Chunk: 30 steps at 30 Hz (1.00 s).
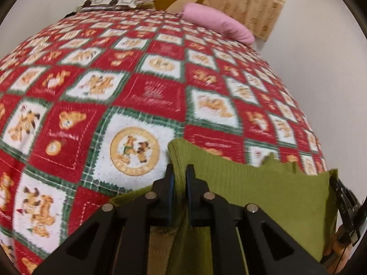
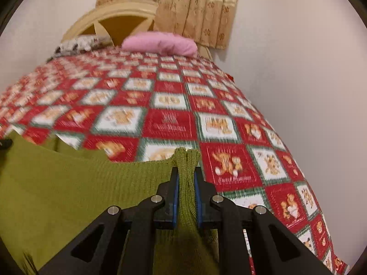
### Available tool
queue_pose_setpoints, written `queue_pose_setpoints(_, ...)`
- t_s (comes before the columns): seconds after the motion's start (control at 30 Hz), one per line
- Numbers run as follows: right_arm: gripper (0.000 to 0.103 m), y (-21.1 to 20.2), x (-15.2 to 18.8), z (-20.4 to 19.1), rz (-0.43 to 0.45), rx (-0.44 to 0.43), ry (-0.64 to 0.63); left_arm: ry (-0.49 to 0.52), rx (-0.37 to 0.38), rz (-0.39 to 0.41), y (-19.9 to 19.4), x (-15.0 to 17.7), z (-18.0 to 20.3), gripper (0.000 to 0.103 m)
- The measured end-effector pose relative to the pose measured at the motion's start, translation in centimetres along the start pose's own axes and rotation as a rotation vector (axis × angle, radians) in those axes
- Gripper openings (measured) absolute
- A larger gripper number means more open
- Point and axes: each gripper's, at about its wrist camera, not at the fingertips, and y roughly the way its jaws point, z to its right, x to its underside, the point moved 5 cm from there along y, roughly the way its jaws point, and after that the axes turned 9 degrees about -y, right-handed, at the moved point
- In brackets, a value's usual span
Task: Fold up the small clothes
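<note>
A green knitted garment hangs stretched between my two grippers above the bed. My left gripper is shut on its left top corner, and the cloth bunches up between the jaws. My right gripper is shut on the other top corner, and a fold of knit sticks out above the jaws. The garment spreads to the left in the right wrist view. The right gripper's body shows at the right edge of the left wrist view.
The bed is covered by a red, white and green teddy-bear quilt. A pink pillow and a patterned pillow lie at the headboard. A white wall runs along the bed's right side, with beige curtains behind.
</note>
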Motion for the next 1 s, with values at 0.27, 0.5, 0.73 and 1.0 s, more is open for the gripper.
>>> queue_pose_setpoints(0.27,0.014,2.6,0.9,0.0,-0.109,-0.016,0.002,-0.002,-0.060,0.024,0.3,-0.1,-0.7,0.021)
queue_pose_setpoints(0.5,0.018,-1.7,0.6,3.4,0.002,-0.054,0.178,-0.002,-0.096,0.020,-2.1,-0.3,-1.5,0.039)
queue_pose_setpoints(0.73,0.019,-10.3,4.6,4.5,0.043,-0.069,0.219,0.141,-0.147,0.084,-8.4,4.0,-1.2,0.051)
queue_pose_setpoints(1.0,0.019,-12.9,10.4,-1.0,-0.037,-0.146,0.121,0.226,-0.164,0.066,-9.8,12.0,1.4,0.058)
